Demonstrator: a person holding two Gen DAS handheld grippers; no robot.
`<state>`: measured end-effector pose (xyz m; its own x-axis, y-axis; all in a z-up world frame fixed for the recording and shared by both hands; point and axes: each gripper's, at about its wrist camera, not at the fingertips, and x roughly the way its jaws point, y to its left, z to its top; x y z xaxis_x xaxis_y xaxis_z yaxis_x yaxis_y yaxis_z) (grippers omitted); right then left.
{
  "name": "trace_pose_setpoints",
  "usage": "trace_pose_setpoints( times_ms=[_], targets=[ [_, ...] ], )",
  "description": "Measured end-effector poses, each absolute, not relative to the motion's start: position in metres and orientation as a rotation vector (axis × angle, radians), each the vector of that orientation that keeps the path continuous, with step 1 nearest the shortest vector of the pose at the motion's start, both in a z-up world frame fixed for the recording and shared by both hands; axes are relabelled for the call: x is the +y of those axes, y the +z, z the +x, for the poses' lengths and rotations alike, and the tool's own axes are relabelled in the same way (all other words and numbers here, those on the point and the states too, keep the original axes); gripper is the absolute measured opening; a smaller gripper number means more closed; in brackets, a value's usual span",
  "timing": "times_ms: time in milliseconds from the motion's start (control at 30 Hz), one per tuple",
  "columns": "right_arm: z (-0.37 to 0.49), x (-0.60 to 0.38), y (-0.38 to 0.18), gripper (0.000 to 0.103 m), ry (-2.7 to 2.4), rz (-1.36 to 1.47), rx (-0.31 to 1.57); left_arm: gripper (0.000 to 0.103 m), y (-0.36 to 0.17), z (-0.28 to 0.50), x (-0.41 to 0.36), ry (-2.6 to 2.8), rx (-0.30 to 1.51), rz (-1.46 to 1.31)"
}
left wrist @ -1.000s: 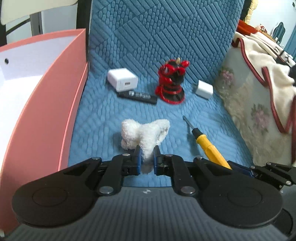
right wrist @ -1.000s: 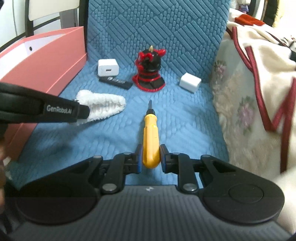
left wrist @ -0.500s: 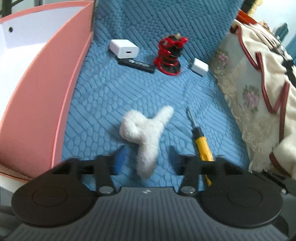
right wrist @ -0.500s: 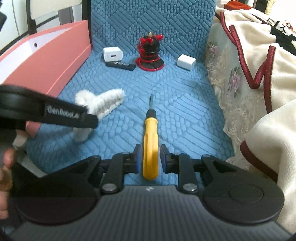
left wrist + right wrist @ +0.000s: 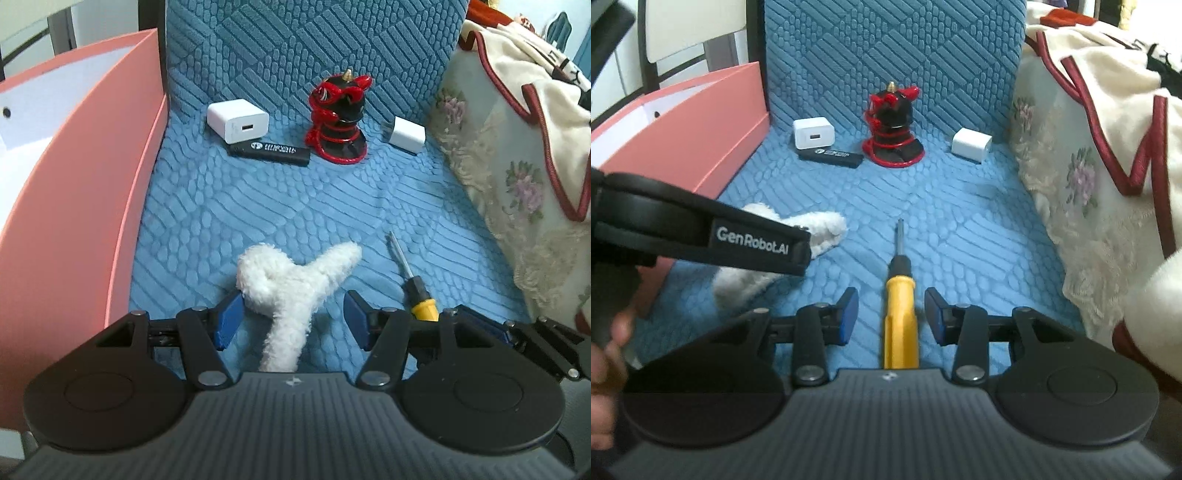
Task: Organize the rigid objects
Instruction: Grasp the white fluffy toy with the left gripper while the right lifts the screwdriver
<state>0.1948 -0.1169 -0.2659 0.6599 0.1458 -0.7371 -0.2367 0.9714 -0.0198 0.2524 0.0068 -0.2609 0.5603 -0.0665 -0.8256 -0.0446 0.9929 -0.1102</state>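
Lettering "GenRobot.AI" reads white on the side of the left gripper (image 5: 798,254), seen only from the right wrist; the black stick (image 5: 271,151) carries white print too small to read.

Landmark: the red-and-black figure (image 5: 338,122), upright at the back of the blue quilted seat (image 5: 258,206). Just left of it lies the black stick, and behind that a white charger (image 5: 236,120) with one port facing forward. Right of the figure sits a second white charger (image 5: 406,134), apart from it. Further left of the figure stands a pink box (image 5: 81,192), open-topped with a white inside. Right of the figure, a floral cushion (image 5: 517,184) and a cream blanket with red trim (image 5: 1108,92) edge the seat.

Well in front of the figure lies a white fluffy cloth (image 5: 291,284), between the left gripper's (image 5: 291,317) spread fingers; the left blue pad is just beside the fluff, the right pad clear of it. Right of the cloth lies the screwdriver (image 5: 900,310), tip toward the figure. The right gripper's (image 5: 891,314) jaws are opening, the yellow handle between them with gaps on both sides.

The left wrist view hides most of the handle behind its own finger. The right wrist view shows a hand (image 5: 605,354) at its left edge.
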Motion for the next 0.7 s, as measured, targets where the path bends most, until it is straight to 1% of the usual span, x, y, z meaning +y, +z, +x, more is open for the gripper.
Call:
trace_pose_setpoints(
  times_ms=[100,167,200,233,433,700],
  targets=[
    [0.202,-0.115,-0.270,0.041,0.252,-0.098,0.859,0.066,-0.263,0.255,0.004,-0.008,0.982,-0.088],
    [0.202,-0.113,-0.270,0.033,0.241,-0.114,0.858,0.067,-0.266,0.257,0.003,-0.001,0.988,-0.074],
    [0.203,-0.113,-0.270,0.025,0.237,-0.114,0.863,0.068,-0.267,0.258,0.003,0.005,0.992,-0.068],
    [0.204,-0.114,-0.270,0.021,0.234,-0.112,0.869,0.069,-0.268,0.260,0.003,0.012,0.995,-0.060],
    [0.206,-0.116,-0.269,0.020,0.230,-0.095,0.882,0.071,-0.270,0.266,0.006,0.025,0.998,-0.057],
    [0.209,-0.120,-0.272,0.022,0.206,-0.092,0.880,0.069,-0.277,0.273,0.000,0.016,1.005,-0.047]
  ],
)
